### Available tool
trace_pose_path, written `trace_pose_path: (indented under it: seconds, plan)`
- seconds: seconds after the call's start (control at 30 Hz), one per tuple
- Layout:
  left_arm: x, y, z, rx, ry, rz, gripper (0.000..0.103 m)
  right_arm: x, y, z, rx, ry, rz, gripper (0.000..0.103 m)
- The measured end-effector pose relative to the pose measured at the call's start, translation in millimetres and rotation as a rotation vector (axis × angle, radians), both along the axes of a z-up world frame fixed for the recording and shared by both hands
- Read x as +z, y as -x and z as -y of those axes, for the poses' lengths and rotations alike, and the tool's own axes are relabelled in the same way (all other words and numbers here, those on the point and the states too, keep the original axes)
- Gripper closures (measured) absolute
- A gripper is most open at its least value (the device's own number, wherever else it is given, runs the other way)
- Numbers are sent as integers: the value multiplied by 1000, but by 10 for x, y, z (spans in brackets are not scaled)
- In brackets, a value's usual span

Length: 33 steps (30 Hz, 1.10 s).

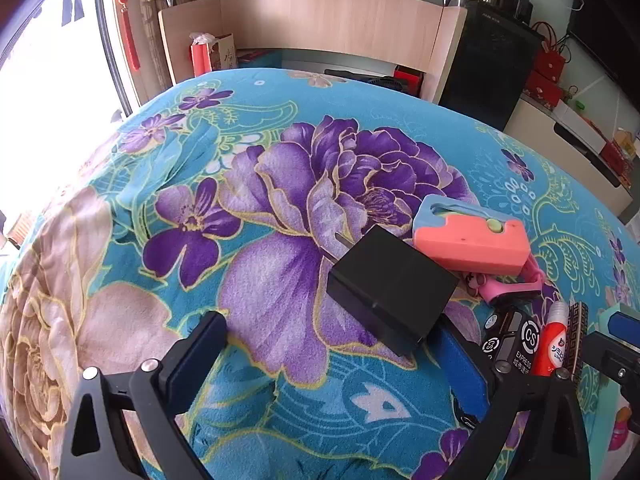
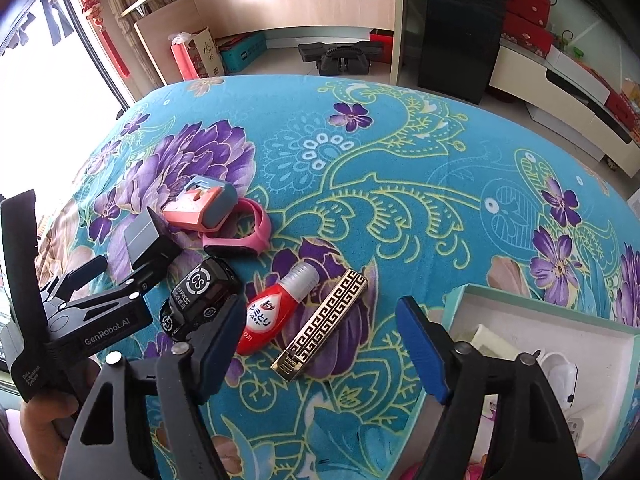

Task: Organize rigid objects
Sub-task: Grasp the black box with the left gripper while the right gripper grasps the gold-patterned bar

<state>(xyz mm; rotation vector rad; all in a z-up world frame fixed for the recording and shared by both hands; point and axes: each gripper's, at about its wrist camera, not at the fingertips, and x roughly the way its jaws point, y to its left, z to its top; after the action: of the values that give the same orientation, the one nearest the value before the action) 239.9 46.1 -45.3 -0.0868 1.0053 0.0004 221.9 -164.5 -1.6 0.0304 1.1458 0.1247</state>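
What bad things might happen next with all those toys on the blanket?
1. The left gripper is open with the black box leaning on one of its jaws; moving away might tip the box over.
2. The toy car, red bottle and gold bar lie close together, so the open right gripper might bump one while reaching for another.
3. The blanket is soft, so things may sink and be hard to pinch.

We are seeing a flowered blanket (image 2: 400, 152) carrying a black block (image 1: 394, 286), pink watch (image 2: 240, 232), toy car (image 2: 200, 300), red bottle (image 2: 276, 312), gold bar (image 2: 324, 324), box (image 2: 552, 308).
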Motion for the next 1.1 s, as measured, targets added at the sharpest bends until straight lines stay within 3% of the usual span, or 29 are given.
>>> trace_pose_path:
  seconds: [0.13, 0.23, 0.33, 0.43, 0.5, 0.67, 1.1]
  plan:
    - [8, -42, 16, -30, 57, 34, 4, -87, -7, -41, 12, 14, -22, 43]
    - [17, -58, 57, -51, 55, 57, 9, -151, -11, -67, 19, 21, -36, 51]
    - [18, -66, 77, -61, 54, 73, 12, -153, -17, -68, 16, 11, -32, 52]
    - [21, -72, 70, -64, 62, 82, 15, -141, -25, -56, 10, 13, -29, 62]
    - [24, -80, 75, -66, 64, 88, 18, -149, -22, -38, 4, 23, -32, 63]
    - [42, -76, 124, -92, 57, 93, 40, -223, -11, -11, 0, 33, -50, 64]
    - [79, 6, 189, -90, 9, 57, 40, -330, -25, -19, -48, 55, -57, 69]
